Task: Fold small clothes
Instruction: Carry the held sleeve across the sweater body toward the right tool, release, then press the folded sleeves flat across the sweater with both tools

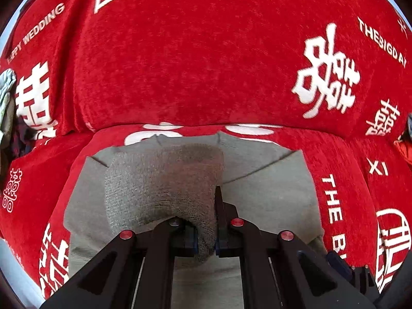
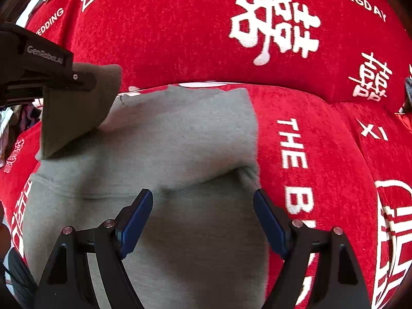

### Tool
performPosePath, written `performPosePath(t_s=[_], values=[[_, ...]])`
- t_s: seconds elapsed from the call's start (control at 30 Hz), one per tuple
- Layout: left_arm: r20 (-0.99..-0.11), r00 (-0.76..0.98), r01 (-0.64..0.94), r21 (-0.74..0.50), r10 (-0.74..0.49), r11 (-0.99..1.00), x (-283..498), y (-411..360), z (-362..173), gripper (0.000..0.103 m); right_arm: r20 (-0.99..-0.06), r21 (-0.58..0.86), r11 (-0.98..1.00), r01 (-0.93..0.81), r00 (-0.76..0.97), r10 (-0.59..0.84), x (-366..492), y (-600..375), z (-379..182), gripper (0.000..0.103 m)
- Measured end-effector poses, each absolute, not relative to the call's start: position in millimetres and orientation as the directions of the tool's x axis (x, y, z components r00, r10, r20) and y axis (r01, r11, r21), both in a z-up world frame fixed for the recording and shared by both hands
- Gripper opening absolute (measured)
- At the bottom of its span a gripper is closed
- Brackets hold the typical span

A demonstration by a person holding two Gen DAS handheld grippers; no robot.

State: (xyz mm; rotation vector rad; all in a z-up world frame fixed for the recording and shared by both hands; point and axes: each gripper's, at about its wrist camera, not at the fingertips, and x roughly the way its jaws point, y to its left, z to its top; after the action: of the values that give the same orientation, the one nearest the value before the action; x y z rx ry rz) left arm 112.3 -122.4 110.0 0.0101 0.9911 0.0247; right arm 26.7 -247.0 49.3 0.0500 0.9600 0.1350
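A red sofa cover (image 2: 180, 38) printed with white characters and English words spreads over the seat and backrest. On the seat lies a grey garment (image 2: 180, 141), mostly flat.

The left gripper (image 1: 206, 242) is clamped tight on a corner flap (image 1: 164, 185) of that garment, the cloth bunched between its pads and lifted above the rest of the fabric. In the right wrist view that gripper comes in from the left with the flap (image 2: 77, 108) hanging from it over the garment's far left part.

The right gripper (image 2: 203, 221) hovers above the near part of the garment with its blue pads (image 2: 136, 221) wide apart, nothing between them. A crease (image 2: 206, 177) runs across the cloth just beyond it.

Other clothes (image 1: 6, 108) lie bundled at the sofa's left edge.
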Motion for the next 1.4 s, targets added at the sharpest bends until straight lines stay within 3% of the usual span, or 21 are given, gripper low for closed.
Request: performPosePath(t_s=[0.53, 0.7, 0.73, 0.77, 0.83, 0.9, 1.1, 1.4], values=[[-0.871, 0.49, 0.065, 0.066, 0.026, 0.996, 112, -169, 64, 0.009, -0.809, 0.157, 0.987, -0.019, 0.571, 0.14, 21, -287, 37, 0.083], [-0.888, 0.457, 0.102, 0.003, -0.045, 0.995, 111, -169, 48, 0.009, -0.809, 0.154, 0.988, -0.018, 0.572, 0.136, 19, -290, 35, 0.083], [-0.9, 0.432, 0.102, -0.024, -0.066, 0.994, 112, -166, 42, 0.018, -0.809, 0.153, 0.988, -0.017, 0.572, 0.135, 19, -291, 35, 0.083], [-0.907, 0.411, 0.105, -0.053, -0.092, 0.993, 113, -163, 38, 0.05, -0.809, 0.153, 0.988, -0.016, 0.572, 0.134, 19, -291, 35, 0.083], [-0.9, 0.415, 0.094, -0.102, -0.132, 0.99, 111, -155, 34, 0.093, -0.808, 0.151, 0.988, -0.014, 0.574, 0.131, 18, -293, 36, 0.083], [-0.872, 0.472, 0.075, -0.109, -0.131, 0.991, 105, -146, 38, 0.094, -0.807, 0.152, 0.988, -0.012, 0.575, 0.131, 17, -295, 38, 0.083], [-0.833, 0.453, 0.122, -0.295, -0.318, 0.948, 96, -115, 42, 0.094, -0.803, 0.143, 0.989, -0.027, 0.582, 0.132, 18, -290, 44, 0.083], [-0.767, 0.508, 0.14, -0.375, -0.392, 0.916, 79, -55, 61, 0.094, -0.786, 0.129, 0.985, -0.115, 0.594, 0.173, 25, -255, 59, 0.083]])
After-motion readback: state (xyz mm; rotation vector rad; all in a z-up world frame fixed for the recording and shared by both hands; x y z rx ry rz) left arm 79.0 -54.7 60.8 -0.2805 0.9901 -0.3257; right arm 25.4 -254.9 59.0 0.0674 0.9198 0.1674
